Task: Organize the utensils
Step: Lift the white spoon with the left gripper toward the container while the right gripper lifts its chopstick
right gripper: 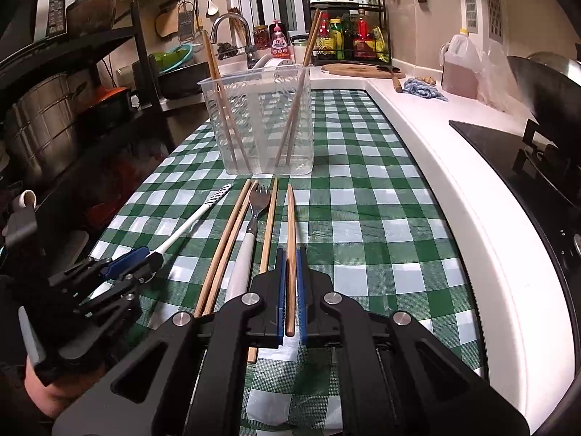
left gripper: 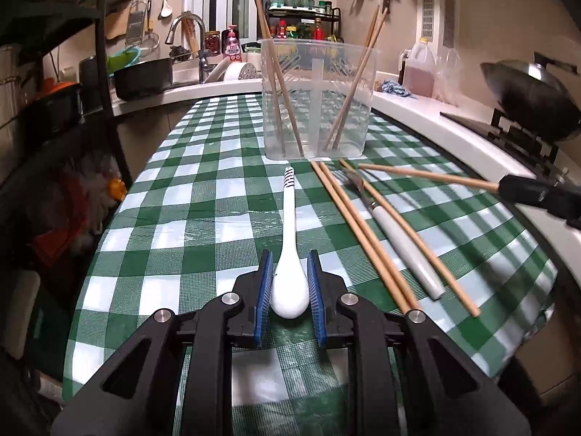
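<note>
My left gripper [left gripper: 289, 258] is shut on the bowl of a white spoon [left gripper: 290, 218], whose striped handle points at the clear plastic container [left gripper: 316, 98]. The right wrist view shows this gripper [right gripper: 156, 259] at the left with the spoon [right gripper: 192, 219]. My right gripper [right gripper: 290, 254] is shut on one wooden chopstick [right gripper: 290, 218], which it holds just above the cloth; the left wrist view shows it [left gripper: 508, 186] at the right. A white-handled fork [right gripper: 250, 232], a chopstick pair [right gripper: 228, 247] and a single chopstick [right gripper: 268, 225] lie on the checked cloth. The container [right gripper: 258, 120] holds chopsticks in both halves.
The green checked cloth [right gripper: 363, 218] covers the table. A white counter [right gripper: 454, 181] curves along the right, with a stove and a wok [left gripper: 530, 94]. An oil jug [right gripper: 461, 67] and spice rack [right gripper: 348, 32] stand behind. Black shelves with pots [right gripper: 43, 123] fill the left.
</note>
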The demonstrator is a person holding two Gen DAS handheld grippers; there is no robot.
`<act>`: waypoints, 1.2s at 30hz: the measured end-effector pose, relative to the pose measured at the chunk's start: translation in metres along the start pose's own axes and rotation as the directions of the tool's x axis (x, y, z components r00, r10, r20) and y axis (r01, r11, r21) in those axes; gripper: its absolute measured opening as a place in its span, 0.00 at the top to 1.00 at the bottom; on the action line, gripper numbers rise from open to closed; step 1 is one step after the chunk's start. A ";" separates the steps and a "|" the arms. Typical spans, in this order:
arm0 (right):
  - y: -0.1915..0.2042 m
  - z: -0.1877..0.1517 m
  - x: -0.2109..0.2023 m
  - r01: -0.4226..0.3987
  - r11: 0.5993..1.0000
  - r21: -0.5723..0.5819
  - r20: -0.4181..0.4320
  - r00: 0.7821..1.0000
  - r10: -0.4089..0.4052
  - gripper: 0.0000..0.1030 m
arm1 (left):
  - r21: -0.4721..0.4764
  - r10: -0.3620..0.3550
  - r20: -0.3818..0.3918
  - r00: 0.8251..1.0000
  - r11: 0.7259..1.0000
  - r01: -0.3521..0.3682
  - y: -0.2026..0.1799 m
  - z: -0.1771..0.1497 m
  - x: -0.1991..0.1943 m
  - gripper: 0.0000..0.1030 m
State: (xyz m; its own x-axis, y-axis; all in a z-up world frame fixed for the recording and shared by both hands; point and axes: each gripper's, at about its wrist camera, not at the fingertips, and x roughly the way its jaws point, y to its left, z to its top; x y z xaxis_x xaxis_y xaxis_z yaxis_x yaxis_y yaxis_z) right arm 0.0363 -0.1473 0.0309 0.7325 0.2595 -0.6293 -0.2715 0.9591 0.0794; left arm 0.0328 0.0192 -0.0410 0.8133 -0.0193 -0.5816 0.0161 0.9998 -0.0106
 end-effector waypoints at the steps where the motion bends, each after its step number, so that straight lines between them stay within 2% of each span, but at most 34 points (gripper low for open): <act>1: 0.000 0.000 0.000 0.000 1.000 0.000 -0.001 1.000 0.000 0.95 | -0.003 -0.002 -0.006 1.000 1.000 0.002 0.001 -0.001 0.001 0.80; 7: -0.001 -0.003 0.005 -0.009 1.000 0.004 -0.021 1.000 0.009 0.94 | -0.023 0.001 -0.026 1.000 1.000 -0.002 0.006 -0.013 -0.004 0.76; 10: 0.000 -0.004 0.007 -0.012 1.000 0.002 -0.026 1.000 0.012 0.94 | 0.012 0.017 -0.022 1.000 1.000 -0.017 0.000 -0.018 -0.002 0.73; 16: -0.003 -0.005 0.009 -0.018 1.000 0.012 -0.042 0.999 0.019 0.94 | 0.005 0.015 -0.009 1.000 1.000 -0.015 -0.001 -0.019 0.001 0.76; 22: -0.004 -0.006 0.011 -0.025 0.999 0.021 -0.053 0.998 0.026 0.95 | 0.005 0.003 -0.028 1.000 1.000 -0.003 -0.001 -0.015 -0.001 0.79; 29: -0.004 -0.001 0.001 -0.026 0.999 0.027 -0.017 0.999 0.027 0.95 | 0.014 -0.050 0.015 0.999 0.999 0.050 -0.001 0.014 -0.031 0.79; 36: 0.001 0.007 -0.016 -0.040 0.999 0.009 0.037 0.999 0.040 0.95 | 0.037 -0.081 0.104 0.991 0.996 0.078 -0.002 0.056 -0.061 0.79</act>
State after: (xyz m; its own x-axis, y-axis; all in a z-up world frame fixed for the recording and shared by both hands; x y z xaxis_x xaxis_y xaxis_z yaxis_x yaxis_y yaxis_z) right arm 0.0289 -0.1494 0.0464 0.7438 0.3015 -0.5965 -0.2952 0.9489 0.1115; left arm 0.0155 0.0185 0.0398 0.8653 -0.1004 -0.4911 0.1006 0.9946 -0.0259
